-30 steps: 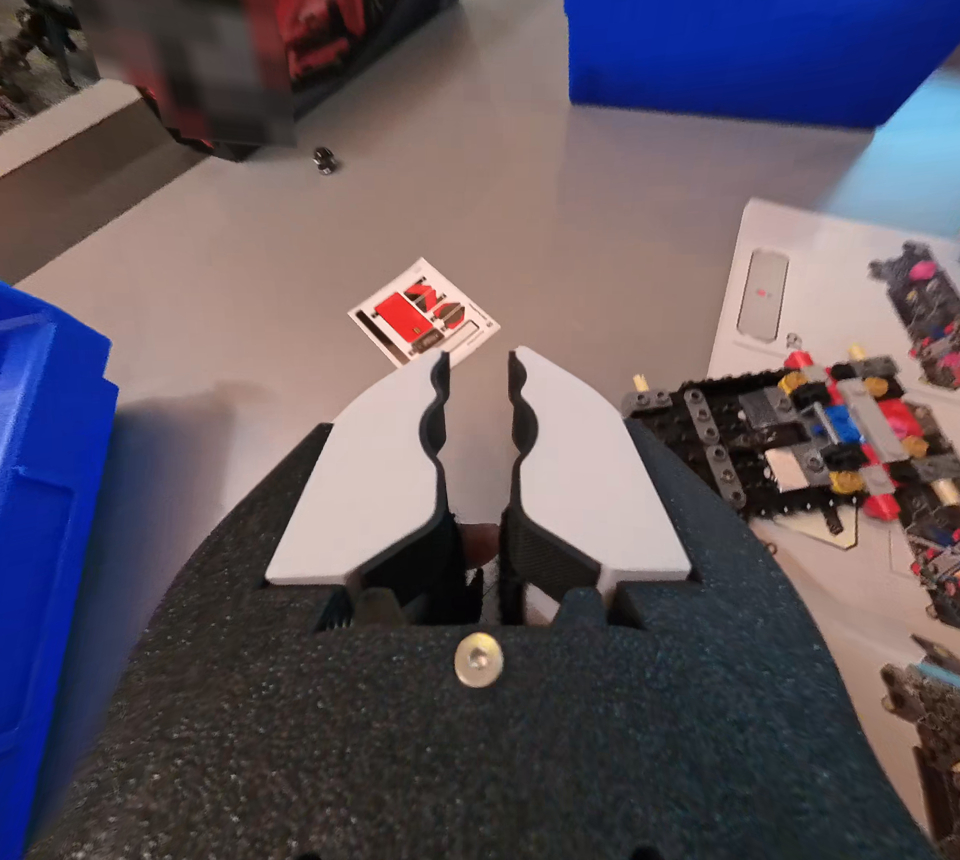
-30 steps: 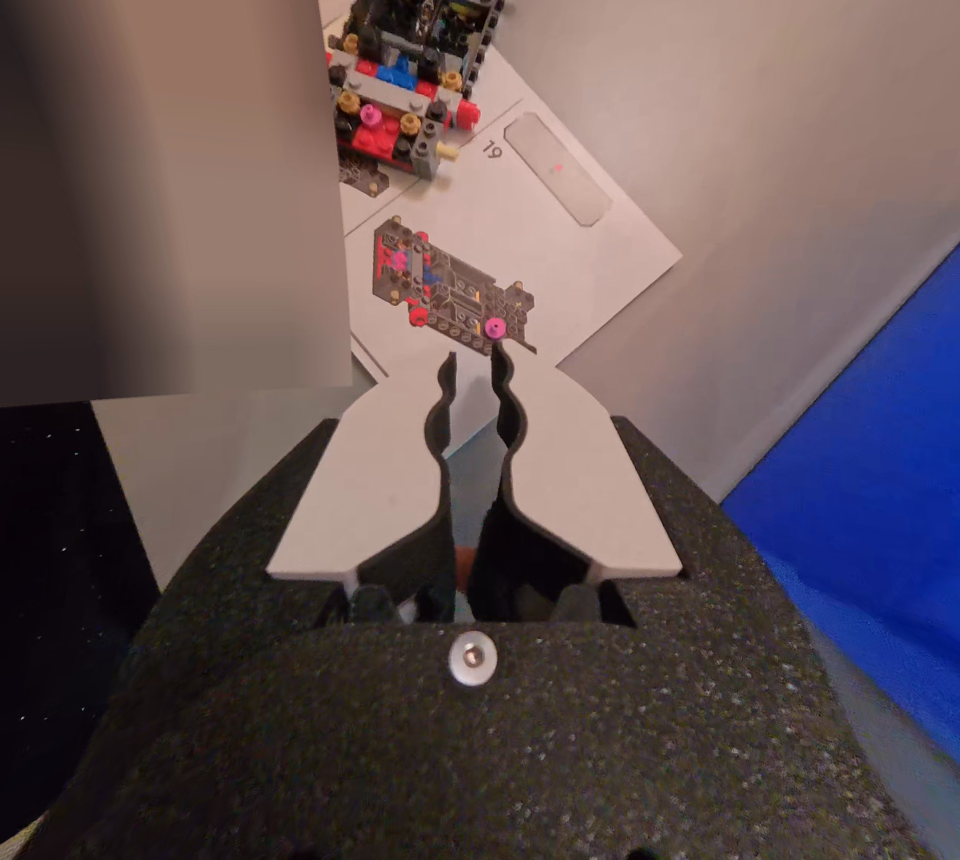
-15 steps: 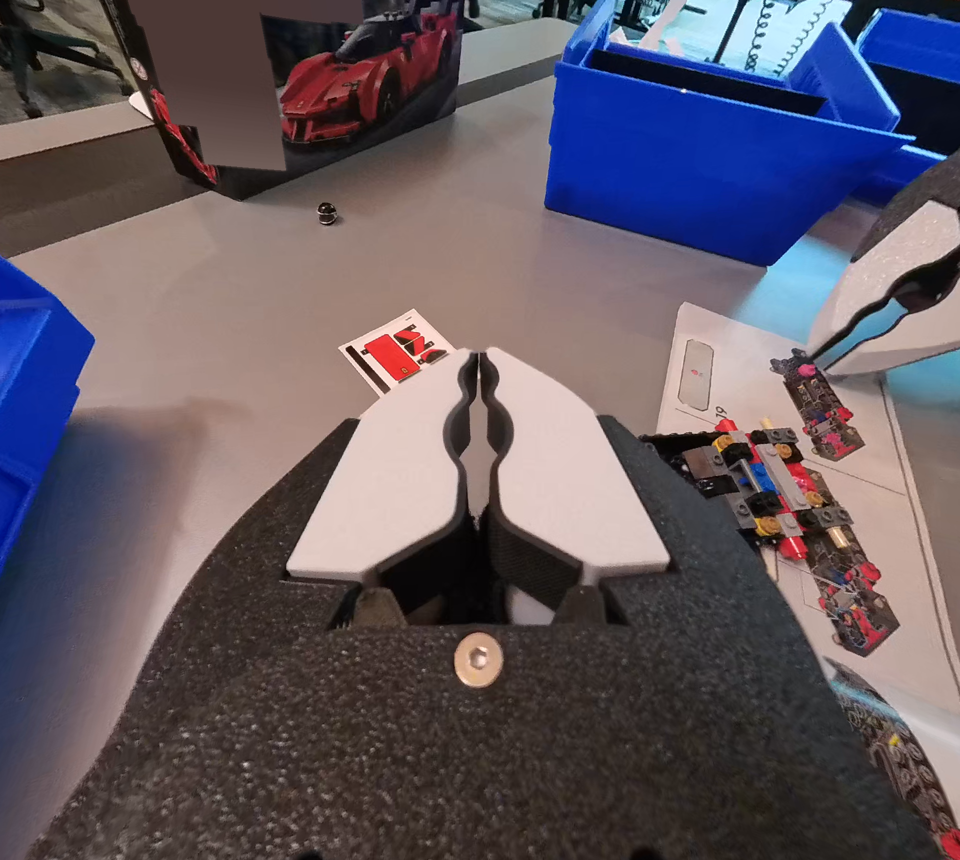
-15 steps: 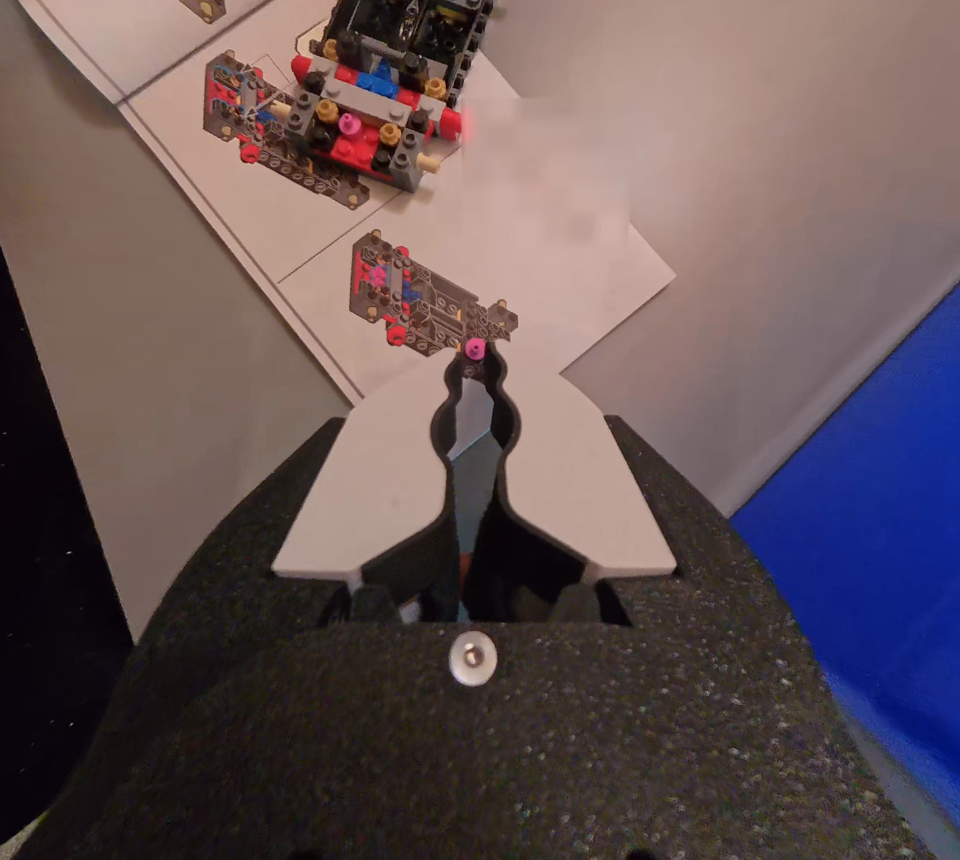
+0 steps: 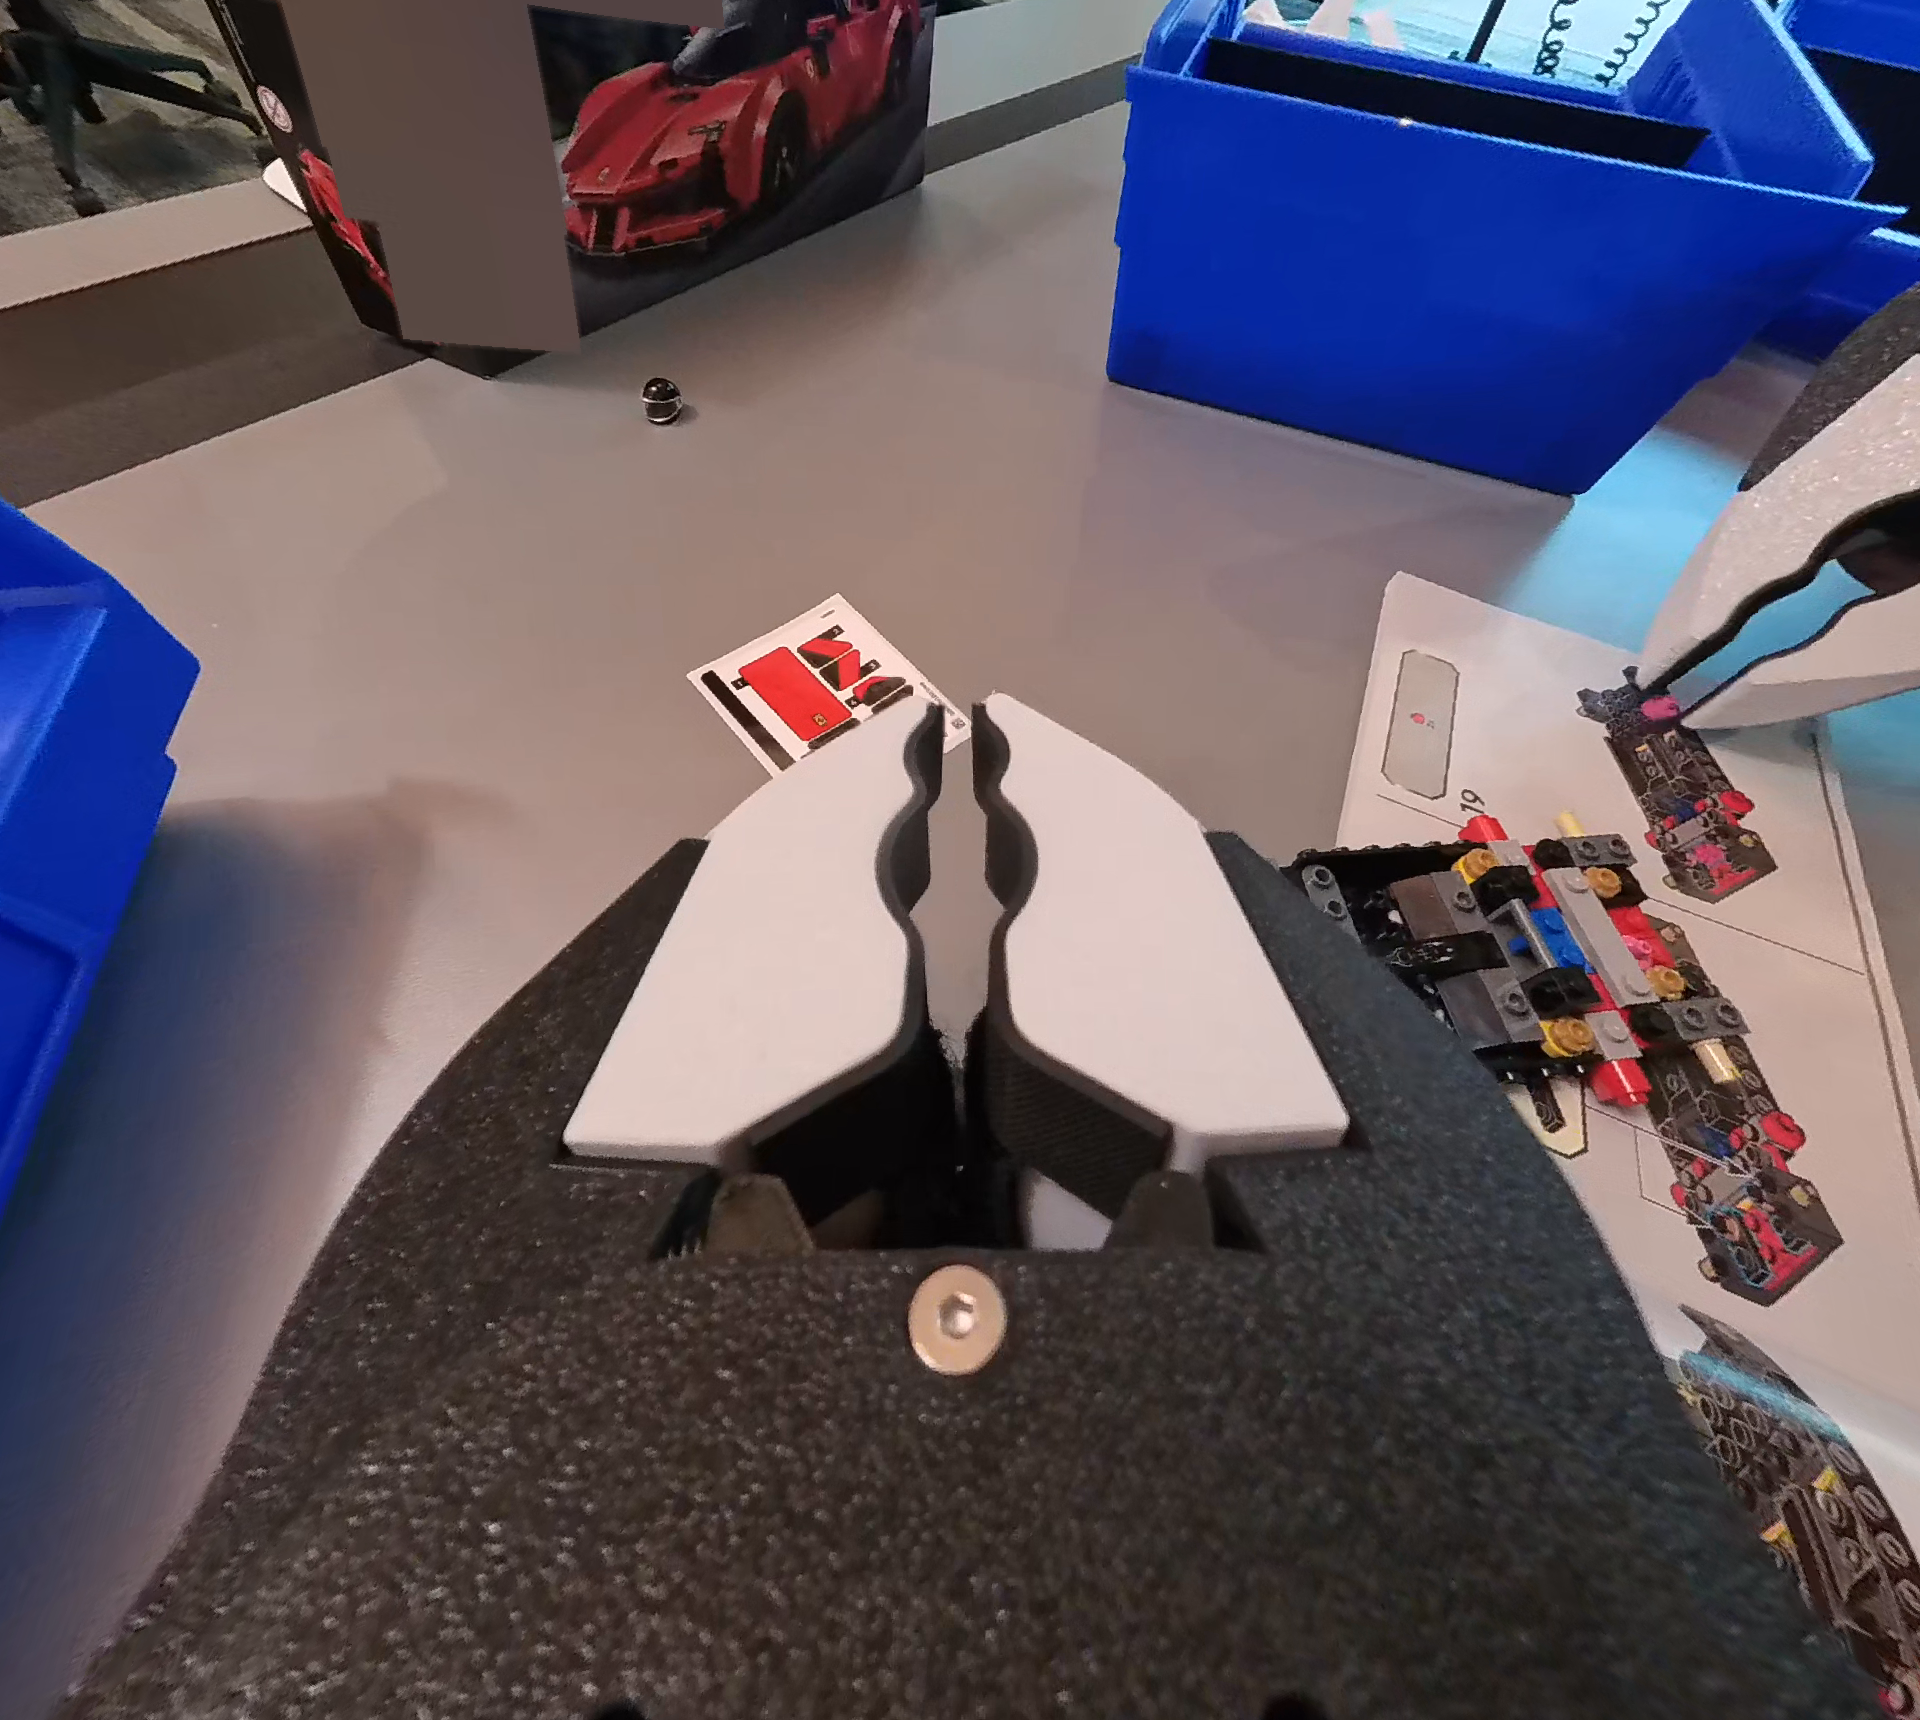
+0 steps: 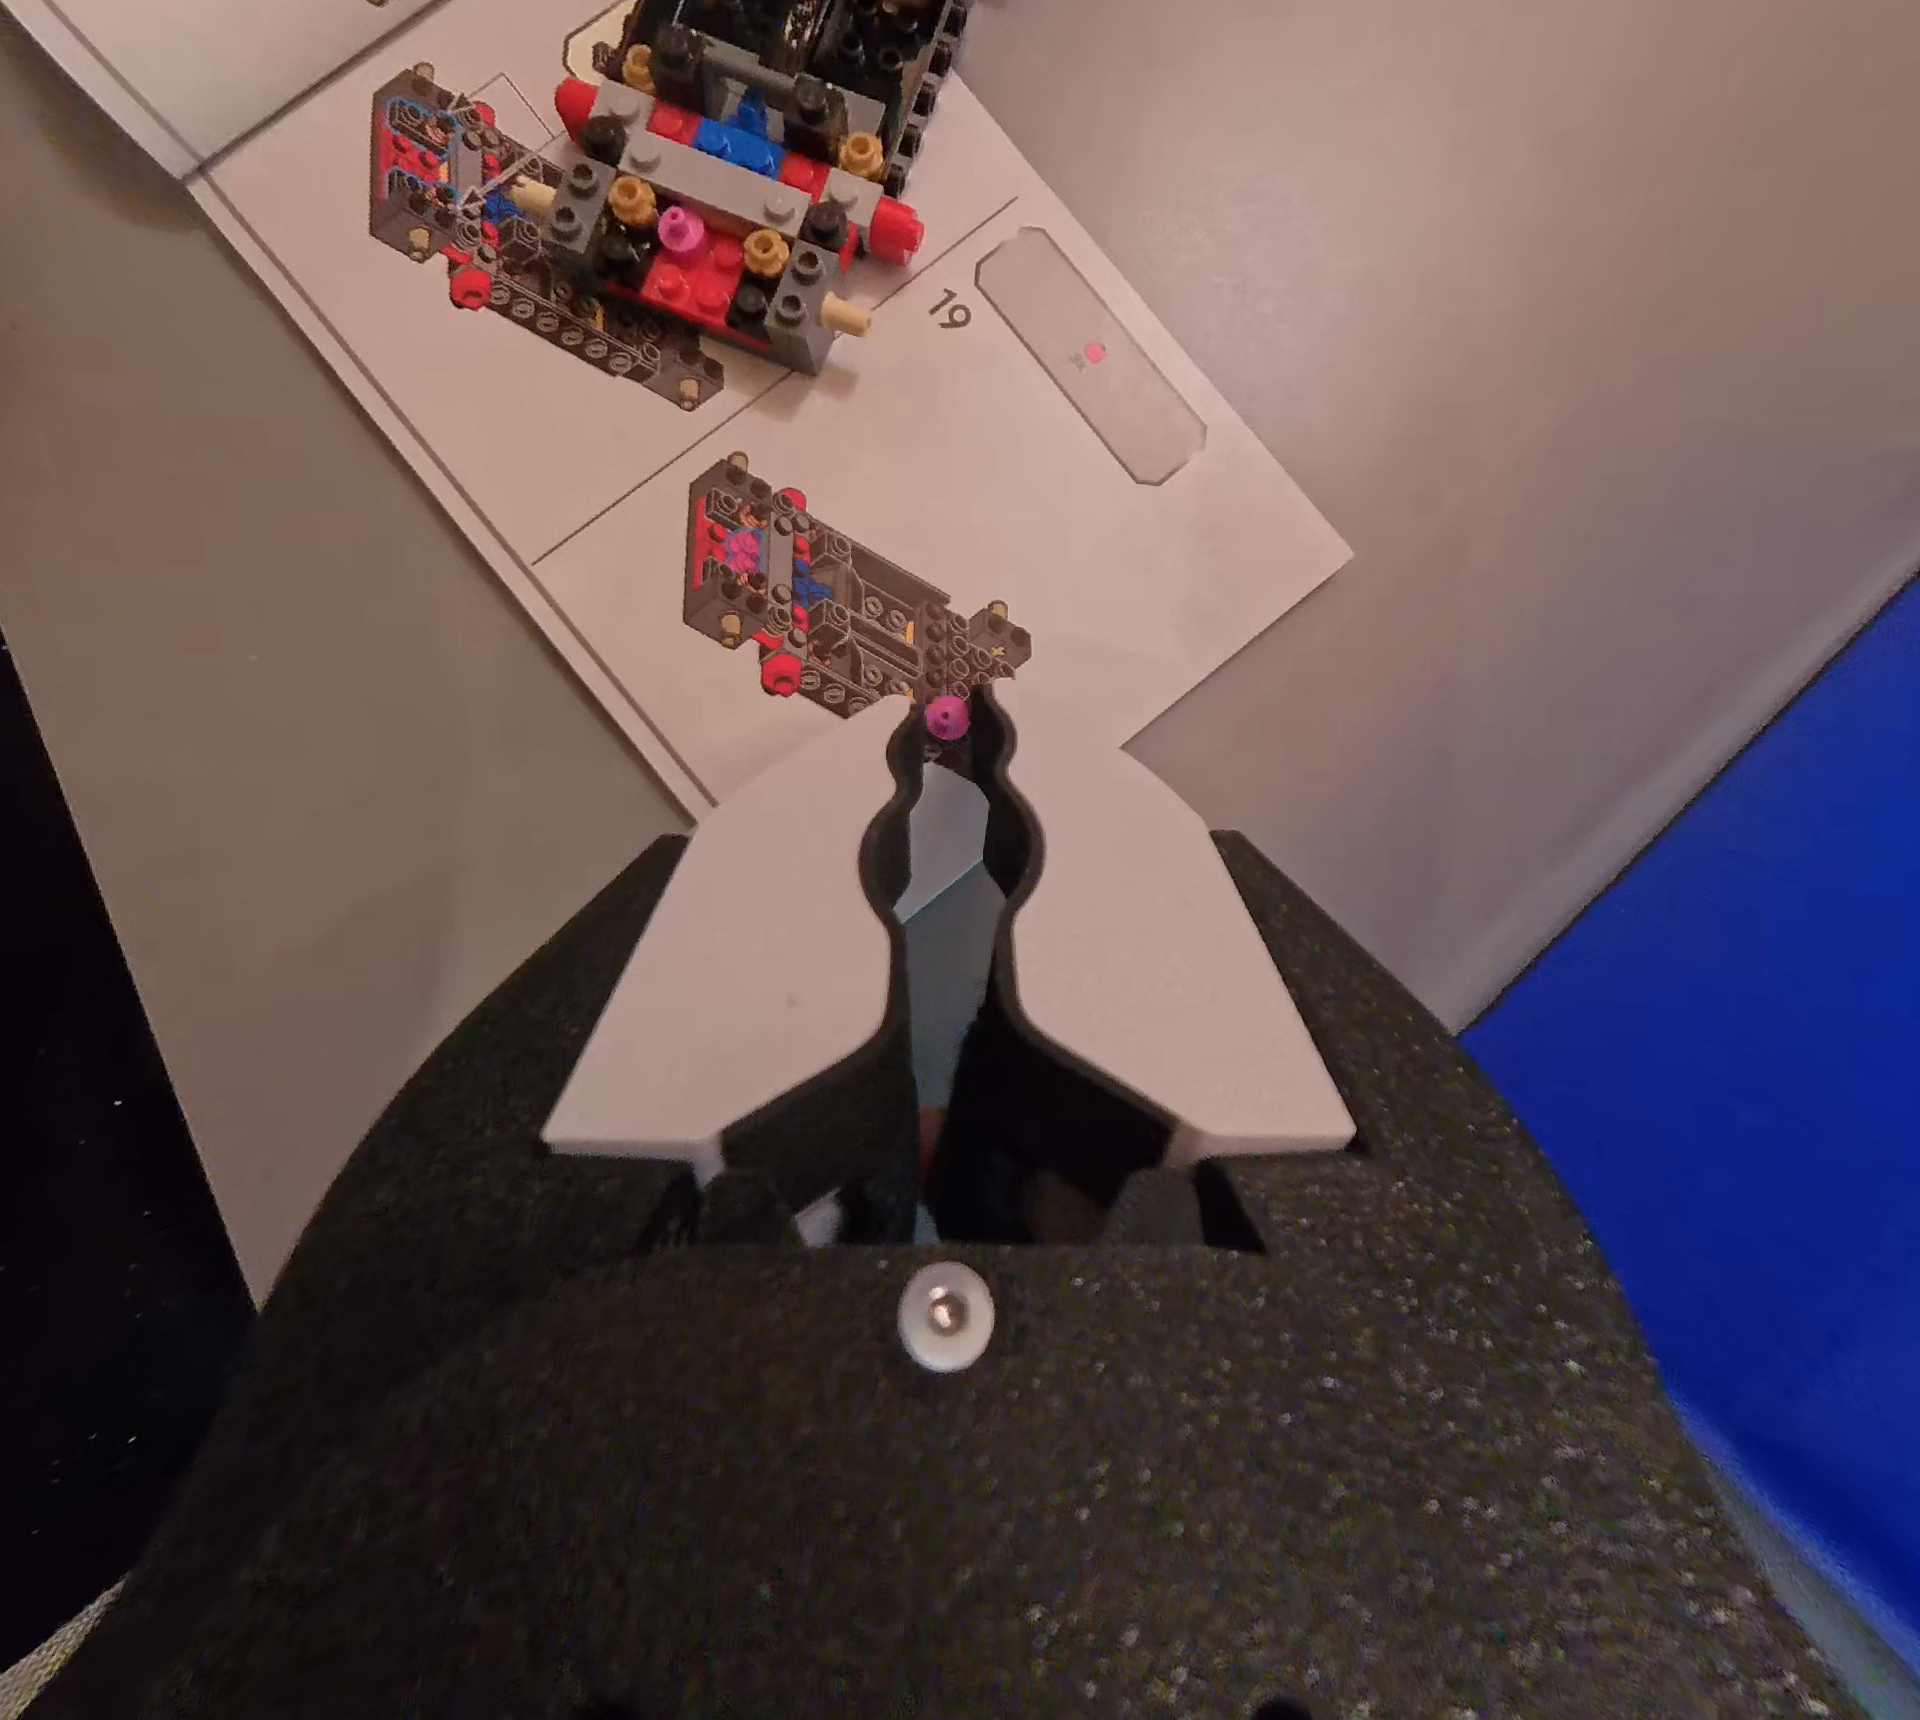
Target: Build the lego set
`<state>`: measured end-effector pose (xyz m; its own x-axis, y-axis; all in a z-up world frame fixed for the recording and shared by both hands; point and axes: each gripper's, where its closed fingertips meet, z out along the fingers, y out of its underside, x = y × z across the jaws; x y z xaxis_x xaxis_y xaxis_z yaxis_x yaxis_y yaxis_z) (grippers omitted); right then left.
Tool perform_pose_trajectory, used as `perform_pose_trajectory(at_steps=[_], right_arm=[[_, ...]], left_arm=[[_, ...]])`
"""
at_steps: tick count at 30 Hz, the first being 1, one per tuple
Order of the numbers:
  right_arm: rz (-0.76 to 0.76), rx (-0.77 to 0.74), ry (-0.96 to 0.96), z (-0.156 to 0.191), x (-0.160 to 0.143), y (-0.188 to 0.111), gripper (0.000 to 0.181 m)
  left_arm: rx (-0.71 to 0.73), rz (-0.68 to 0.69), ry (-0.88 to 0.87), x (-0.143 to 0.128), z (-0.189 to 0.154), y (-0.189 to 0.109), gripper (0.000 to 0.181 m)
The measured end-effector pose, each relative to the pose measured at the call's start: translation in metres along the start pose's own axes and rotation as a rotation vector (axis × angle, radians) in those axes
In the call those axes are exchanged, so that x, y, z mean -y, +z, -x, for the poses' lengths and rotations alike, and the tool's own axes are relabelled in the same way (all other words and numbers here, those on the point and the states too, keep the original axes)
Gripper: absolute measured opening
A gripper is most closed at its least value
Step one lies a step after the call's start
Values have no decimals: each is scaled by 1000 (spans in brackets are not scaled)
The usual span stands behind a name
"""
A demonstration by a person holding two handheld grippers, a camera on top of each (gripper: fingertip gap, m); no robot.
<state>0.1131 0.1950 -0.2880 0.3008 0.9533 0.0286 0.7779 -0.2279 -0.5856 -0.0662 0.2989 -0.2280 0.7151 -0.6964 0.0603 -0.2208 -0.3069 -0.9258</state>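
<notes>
The part-built lego car chassis (image 5: 1538,953) (image 6: 769,143), black with red, blue, grey and gold pieces and one pink stud on it, sits on the open instruction booklet (image 5: 1766,1026) (image 6: 935,444). My right gripper (image 6: 948,714) is shut on a small pink round stud (image 6: 948,714), held just over the booklet's printed picture; it also shows at the right edge of the left wrist view (image 5: 1662,707). My left gripper (image 5: 958,720) is nearly closed and empty, above the table just in front of the sticker sheet (image 5: 821,696).
The set's box (image 5: 623,60) stands at the back left, with a small black round piece (image 5: 662,401) before it. Blue bins sit at the back right (image 5: 1455,216), at the left edge (image 5: 73,839) and on the right of the right wrist view (image 6: 1766,1099). One gripper's finger ends stand about 20 centimetres off the other's. My left gripper's tips are some 20 centimetres from the small black round piece (image 5: 662,401).
My left gripper closed from open and tilted up, bringing the box and bins into view. My right gripper closed on the pink stud and moved closer to the chassis.
</notes>
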Motion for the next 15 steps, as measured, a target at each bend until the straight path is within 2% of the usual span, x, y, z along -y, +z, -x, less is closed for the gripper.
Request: perform_pose_trajectory(at_steps=[15], right_arm=[[-5,10,-7,1,3,-2,7]], left_arm=[[-2,18,18,-3,-1,1,5]])
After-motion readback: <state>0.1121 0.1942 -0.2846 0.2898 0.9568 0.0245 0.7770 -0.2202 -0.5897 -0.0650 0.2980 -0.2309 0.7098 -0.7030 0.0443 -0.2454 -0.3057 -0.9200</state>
